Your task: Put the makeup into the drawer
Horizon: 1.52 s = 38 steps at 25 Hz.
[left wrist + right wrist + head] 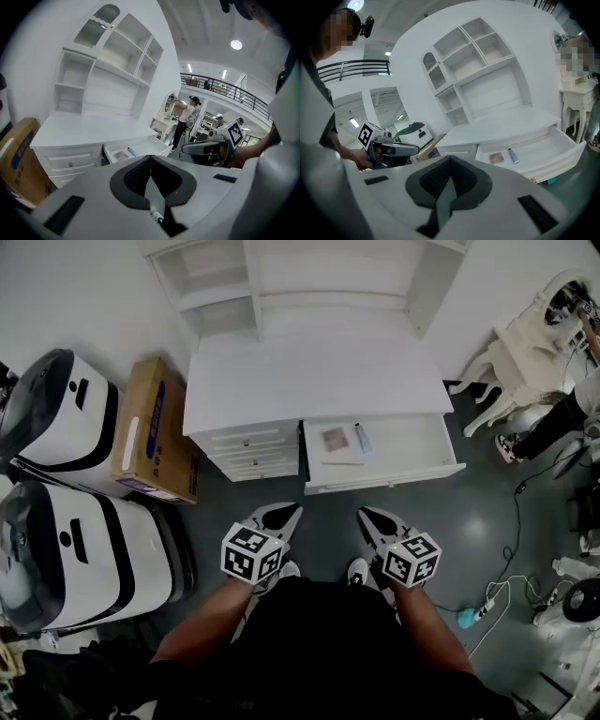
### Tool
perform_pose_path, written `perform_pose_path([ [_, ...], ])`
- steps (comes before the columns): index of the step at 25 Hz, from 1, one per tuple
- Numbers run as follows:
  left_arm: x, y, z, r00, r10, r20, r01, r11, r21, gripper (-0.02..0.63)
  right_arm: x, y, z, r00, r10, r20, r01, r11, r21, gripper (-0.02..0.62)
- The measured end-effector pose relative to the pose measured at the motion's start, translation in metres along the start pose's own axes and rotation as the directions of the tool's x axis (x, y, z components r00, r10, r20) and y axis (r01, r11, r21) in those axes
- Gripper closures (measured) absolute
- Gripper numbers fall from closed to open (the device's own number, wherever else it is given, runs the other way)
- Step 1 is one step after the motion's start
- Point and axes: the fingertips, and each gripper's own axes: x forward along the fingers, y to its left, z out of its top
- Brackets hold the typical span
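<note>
palette (335, 439) and tube (363, 437) lie in the open drawer (417, 448), toward its 9 o'clock end. left gripper (292, 513) and right gripper (367, 517), jaws pressed together and empty, hang at its 6 o'clock. probably only shutting the drawer is left.

Steep head view (drawer (405, 442) shared)
</note>
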Motion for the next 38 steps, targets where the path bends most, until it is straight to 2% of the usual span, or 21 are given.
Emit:
perform_pose_path([
  [11, 0.018, -0.032, 0.005, 0.999, 0.034, 0.012, -0.034, 0.999, -0.001, 0.595, -0.023, -0.024, -0.003, 0.999, 0.024, -0.037, -0.025, 0.999, -0.039, 0.568],
  [23, 0.024, -0.046, 0.006, 0.999, 0.041, 0.002, -0.041, 0.999, 0.019, 0.595, -0.030, -0.027, -0.002, 0.999, 0.044, -0.032, -0.045, 0.997, -0.054, 0.568],
  [38, 0.027, -0.049, 0.007, 0.999, 0.035, 0.000, -0.035, 0.999, 0.029, 0.595, -0.035, -0.030, -0.003, 0.999, 0.030, -0.027, -0.031, 0.998, -0.049, 0.569],
])
